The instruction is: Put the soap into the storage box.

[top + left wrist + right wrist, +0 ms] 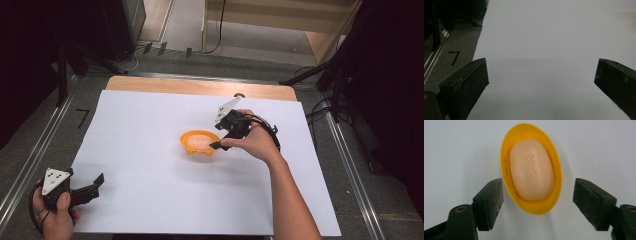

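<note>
Right gripper view has the soap [532,170] lying in the yellow dish [531,206], jaws apart, seemingly released, so placement looks done.

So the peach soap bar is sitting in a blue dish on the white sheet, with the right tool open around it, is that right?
Not quite: the dish is yellow, not blue, as the right gripper view shows. The rest holds: the peach soap bar lies in it on the white sheet, with the right tool open around the dish's near end.
</note>
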A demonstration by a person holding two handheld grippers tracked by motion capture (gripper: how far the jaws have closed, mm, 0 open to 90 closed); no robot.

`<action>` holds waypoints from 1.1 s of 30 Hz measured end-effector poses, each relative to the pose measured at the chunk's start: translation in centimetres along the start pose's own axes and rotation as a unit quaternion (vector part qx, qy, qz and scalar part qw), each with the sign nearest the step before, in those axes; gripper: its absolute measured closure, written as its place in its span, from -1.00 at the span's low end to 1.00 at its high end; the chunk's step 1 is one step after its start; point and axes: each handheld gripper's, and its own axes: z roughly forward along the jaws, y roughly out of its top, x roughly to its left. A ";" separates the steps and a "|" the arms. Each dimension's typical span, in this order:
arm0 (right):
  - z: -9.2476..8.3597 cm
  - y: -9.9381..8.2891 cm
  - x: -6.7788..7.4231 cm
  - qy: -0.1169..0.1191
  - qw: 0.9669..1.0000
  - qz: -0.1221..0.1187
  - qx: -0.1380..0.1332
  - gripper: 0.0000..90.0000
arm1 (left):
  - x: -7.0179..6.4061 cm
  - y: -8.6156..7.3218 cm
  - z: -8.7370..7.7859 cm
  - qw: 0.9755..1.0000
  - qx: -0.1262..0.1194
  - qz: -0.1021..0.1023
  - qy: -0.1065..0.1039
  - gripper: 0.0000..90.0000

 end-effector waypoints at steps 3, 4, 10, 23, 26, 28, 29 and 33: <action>-0.7 -1.0 0.0 -0.002 1.000 0.025 -0.007 -0.62 | 0.0 0.0 0.0 1.000 0.001 0.002 0.000 -1.00; -0.7 -1.0 0.0 -0.002 1.000 0.025 -0.007 -0.62 | 0.0 0.0 0.0 1.000 0.000 0.001 0.001 -1.00; -2.0 -2.2 0.2 -0.037 0.998 0.044 -0.010 -0.73 | 0.0 0.0 0.0 1.000 0.000 0.002 0.001 -1.00; -3.2 -5.4 0.7 -0.063 0.994 0.086 -0.021 -0.83 | 0.0 0.0 0.0 1.000 0.000 0.002 0.002 -1.00; -3.5 -6.3 0.9 -0.072 0.992 0.096 -0.025 -0.88 | 0.0 0.0 0.0 1.000 0.000 0.003 0.002 -1.00; -3.6 -6.9 1.0 -0.080 0.991 0.100 -0.024 -0.94 | 0.0 0.0 0.0 1.000 0.000 0.003 0.002 -1.00; -3.7 -7.2 1.1 -0.083 0.991 0.105 -0.024 -0.94 | -0.1 0.0 0.0 1.000 0.000 0.002 0.002 -1.00; -4.0 -9.0 1.6 -0.096 0.988 0.119 -0.027 -0.94 | -0.1 0.0 0.0 1.000 0.000 0.002 0.003 -1.00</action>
